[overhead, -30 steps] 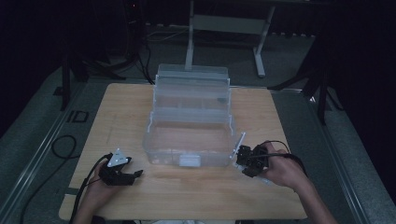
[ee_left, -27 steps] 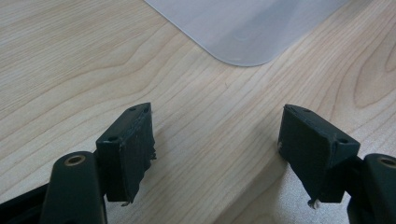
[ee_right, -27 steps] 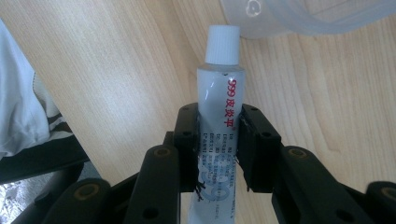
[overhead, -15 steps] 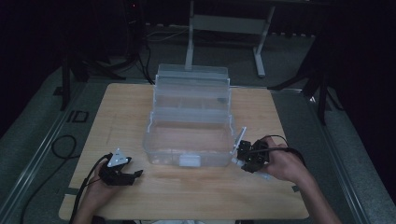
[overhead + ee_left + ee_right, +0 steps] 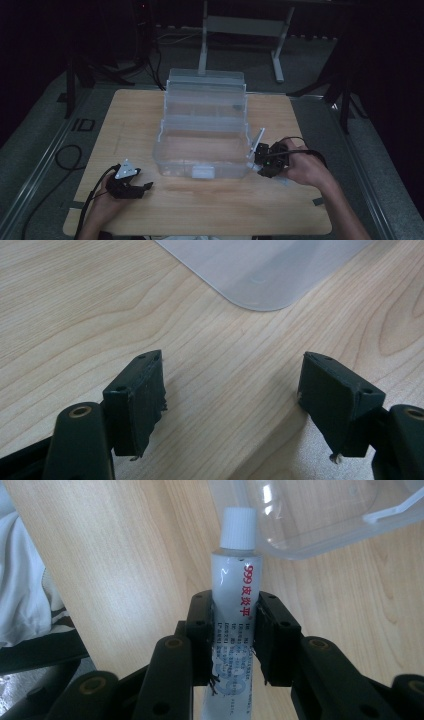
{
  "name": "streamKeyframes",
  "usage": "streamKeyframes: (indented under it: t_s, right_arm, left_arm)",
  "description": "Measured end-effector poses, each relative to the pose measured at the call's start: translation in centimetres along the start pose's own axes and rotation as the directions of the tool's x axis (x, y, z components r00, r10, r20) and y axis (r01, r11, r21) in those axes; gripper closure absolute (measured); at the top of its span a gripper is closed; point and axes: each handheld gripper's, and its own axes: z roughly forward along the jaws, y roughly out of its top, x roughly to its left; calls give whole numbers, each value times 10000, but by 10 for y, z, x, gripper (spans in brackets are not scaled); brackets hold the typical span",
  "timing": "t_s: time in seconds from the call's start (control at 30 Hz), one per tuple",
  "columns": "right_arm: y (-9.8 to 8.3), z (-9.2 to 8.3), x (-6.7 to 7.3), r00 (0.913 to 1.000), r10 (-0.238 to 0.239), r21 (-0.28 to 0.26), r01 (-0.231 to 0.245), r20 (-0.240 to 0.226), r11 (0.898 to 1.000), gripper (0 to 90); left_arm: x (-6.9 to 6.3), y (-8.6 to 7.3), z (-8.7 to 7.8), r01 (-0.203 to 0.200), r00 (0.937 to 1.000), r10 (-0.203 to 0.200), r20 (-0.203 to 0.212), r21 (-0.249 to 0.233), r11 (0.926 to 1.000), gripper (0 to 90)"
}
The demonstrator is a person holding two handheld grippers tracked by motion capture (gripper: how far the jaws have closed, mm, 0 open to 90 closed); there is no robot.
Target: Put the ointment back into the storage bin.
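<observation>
Tube of ointment, white with a ribbed white cap and red lettering down its side, sits clamped between the jaws of our right gripper, its cap pointing away from us toward the rounded corner of the clear plastic box. In the right gripper view the two black jaws press on the tube's body from either side, and the cap end overlaps the box's lower edge. From the high view we see our right gripper just beside the right front corner of the box, with the tube slanting up and away from the gripper toward the box wall; whether it touches the wall we cannot tell.

The box stands open in the middle of the wooden table, its tiered trays stepped back toward the far edge. Our left gripper rests low near the table's front left, well apart from the box. In the left gripper view its jaws stand wide apart with nothing between them, over bare wood, and a rounded corner of translucent plastic lies ahead of them.
</observation>
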Motion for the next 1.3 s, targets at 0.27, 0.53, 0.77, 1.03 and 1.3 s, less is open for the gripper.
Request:
streamKeyframes:
  t_s: [0.27, 0.53, 0.77, 1.03, 1.3]
  right_arm:
    - [9, -5, -6, 9994, -334, -98, 335, 13, 9994, 703]
    - [17, -5, -10, 9985, -546, -169, 545, -48, 9984, 703]
    - [23, -4, -14, 9974, -717, -151, 716, -45, 9973, 703]
    - [28, -4, -19, 9961, -885, -148, 884, -42, 9960, 703]
    - [36, -2, -22, 9927, -1201, -150, 1200, -62, 9927, 703]
  left_arm:
    - [0, 0, 0, -10, 10000, 10, -6, 6, 10000, 273]
    - [0, 0, 0, -3, 10000, 3, -2, 12, 10000, 274]
    - [0, 0, 0, 4, 10000, -4, -6, -1, 10000, 274]
    - [0, 0, 0, 0, 10000, 0, -5, 1, 10000, 274]
    - [0, 0, 0, 1, 10000, -1, -5, 1, 10000, 274]
